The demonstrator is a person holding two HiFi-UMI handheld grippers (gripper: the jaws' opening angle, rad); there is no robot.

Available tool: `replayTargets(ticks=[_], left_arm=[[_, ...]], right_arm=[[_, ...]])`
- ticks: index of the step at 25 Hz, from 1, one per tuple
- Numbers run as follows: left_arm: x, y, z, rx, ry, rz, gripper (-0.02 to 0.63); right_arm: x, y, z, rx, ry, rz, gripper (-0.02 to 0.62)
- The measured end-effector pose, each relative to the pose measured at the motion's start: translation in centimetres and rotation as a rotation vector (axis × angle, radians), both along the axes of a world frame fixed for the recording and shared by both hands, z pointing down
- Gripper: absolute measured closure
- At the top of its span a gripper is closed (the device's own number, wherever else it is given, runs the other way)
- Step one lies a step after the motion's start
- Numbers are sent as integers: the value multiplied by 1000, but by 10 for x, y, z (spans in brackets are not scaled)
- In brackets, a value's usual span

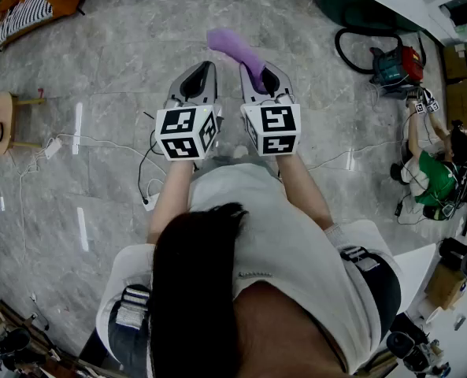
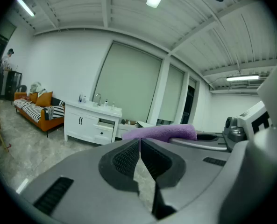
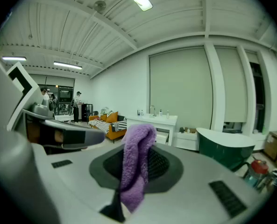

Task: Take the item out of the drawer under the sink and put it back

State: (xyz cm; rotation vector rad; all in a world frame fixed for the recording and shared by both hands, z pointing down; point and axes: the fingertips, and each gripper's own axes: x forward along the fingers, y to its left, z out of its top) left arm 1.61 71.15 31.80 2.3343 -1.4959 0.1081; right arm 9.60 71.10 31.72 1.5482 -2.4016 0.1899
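Floor (image 1: 99, 77): grey marble, cables trailing across it. The person stands in the open middle of the room with both grippers held out side by side.

Large fixtures: both gripper views show a white vanity (image 2: 89, 122) with a sink on the far wall. One drawer (image 2: 105, 123) looks pulled out slightly. Bottles sit on its tabletop, but their labels are too small to read. An orange sofa (image 2: 38, 108) with striped cushions stands left of the vanity. A dark green tub (image 3: 222, 146) is clear in the right gripper view and only an edge in the head view.

Head view only: a red and teal vacuum (image 1: 394, 65), a seated person in green (image 1: 430, 176), cartons (image 1: 461, 61) with no legible print, and a small wooden stool (image 1: 1, 120).

Writing: each marker cube (image 1: 187, 132) carries black-and-white square patterns, not letters.

Left gripper (image 1: 195, 77): the jaws are closed pad to pad at the tips with nothing between them.

Right gripper (image 1: 263, 75): the jaws are at a narrow gap, clamped on the purple cloth (image 3: 136, 167). The cloth is folded between the pads, with one end hanging toward the camera.

Cloth position: it is held in the air above the floor, well apart from the vanity. The head view shows its free end pointing forward and left past the jaw tips. In the left gripper view it appears as a level purple band beyond the left jaws.
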Motion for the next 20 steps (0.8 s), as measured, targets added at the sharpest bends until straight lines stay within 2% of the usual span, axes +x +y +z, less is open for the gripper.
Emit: replayTargets(ticks=[20], left_arm=[[48,-8,6,-9,-14,-9,591]], right_arm=[[43,-9,7,-24,-19,-15,522]])
